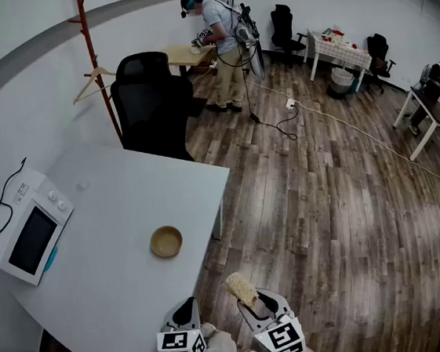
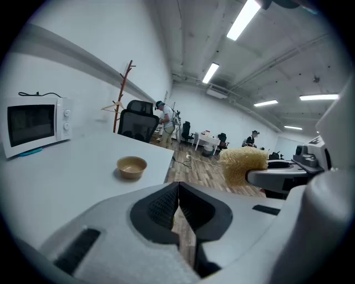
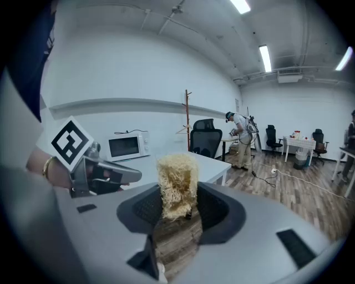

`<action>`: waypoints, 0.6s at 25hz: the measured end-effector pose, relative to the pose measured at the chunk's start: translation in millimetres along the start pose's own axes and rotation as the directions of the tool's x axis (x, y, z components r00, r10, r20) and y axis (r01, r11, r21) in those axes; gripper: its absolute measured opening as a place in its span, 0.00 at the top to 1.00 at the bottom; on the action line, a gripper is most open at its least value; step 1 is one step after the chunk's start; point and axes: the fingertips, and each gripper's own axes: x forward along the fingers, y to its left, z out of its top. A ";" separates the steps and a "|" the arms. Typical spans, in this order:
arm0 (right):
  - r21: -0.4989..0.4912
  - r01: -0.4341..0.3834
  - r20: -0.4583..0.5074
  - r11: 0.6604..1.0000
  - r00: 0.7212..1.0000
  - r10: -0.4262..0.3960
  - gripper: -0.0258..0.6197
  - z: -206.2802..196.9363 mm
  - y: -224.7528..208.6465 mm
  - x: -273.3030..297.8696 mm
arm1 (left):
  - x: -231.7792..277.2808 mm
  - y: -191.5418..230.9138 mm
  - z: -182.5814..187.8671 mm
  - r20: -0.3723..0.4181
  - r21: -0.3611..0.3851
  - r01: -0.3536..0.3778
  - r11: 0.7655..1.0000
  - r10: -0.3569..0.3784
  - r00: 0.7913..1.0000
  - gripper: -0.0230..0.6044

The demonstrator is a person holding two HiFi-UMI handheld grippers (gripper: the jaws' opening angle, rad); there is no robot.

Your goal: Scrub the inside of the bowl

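A small tan bowl (image 1: 166,241) stands empty on the white table (image 1: 114,215), near its right edge; the left gripper view shows the bowl (image 2: 132,166) ahead and to the left. My right gripper (image 1: 254,303) is shut on a yellowish loofah scrubber (image 1: 241,289), which sticks up between its jaws as a fibrous block (image 3: 177,186). My left gripper (image 1: 185,313) is shut with nothing in it, its dark pads (image 2: 166,206) pressed together. Both grippers hover low at the table's near edge, well short of the bowl.
A white microwave (image 1: 27,232) sits at the table's left. A black office chair (image 1: 151,104) and a wooden coat rack (image 1: 93,59) stand behind the table. Wood floor (image 1: 327,214) lies to the right. A person (image 1: 221,45) works at a far desk; another sits at right.
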 end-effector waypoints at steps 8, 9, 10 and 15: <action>0.018 -0.001 0.014 1.000 1.000 0.001 0.69 -33.3 24.2 -72.8 | -41.5 -52.4 -35.4 0.021 -0.018 0.037 0.999 -0.036 0.999 0.93; 0.017 -0.002 0.017 1.000 1.000 0.001 0.69 -34.0 25.9 -76.2 | -44.6 -55.2 -37.6 0.021 -0.019 0.040 0.999 -0.040 0.999 0.93; 0.014 -0.003 0.022 1.000 1.000 0.002 0.69 -33.4 26.8 -78.6 | -46.6 -58.0 -38.5 0.021 -0.018 0.044 0.999 -0.043 0.999 0.93; 0.004 -0.002 0.047 1.000 0.999 0.001 0.69 -27.7 27.5 -84.6 | -51.7 -70.7 -35.8 0.023 0.009 0.063 0.998 -0.063 0.998 0.93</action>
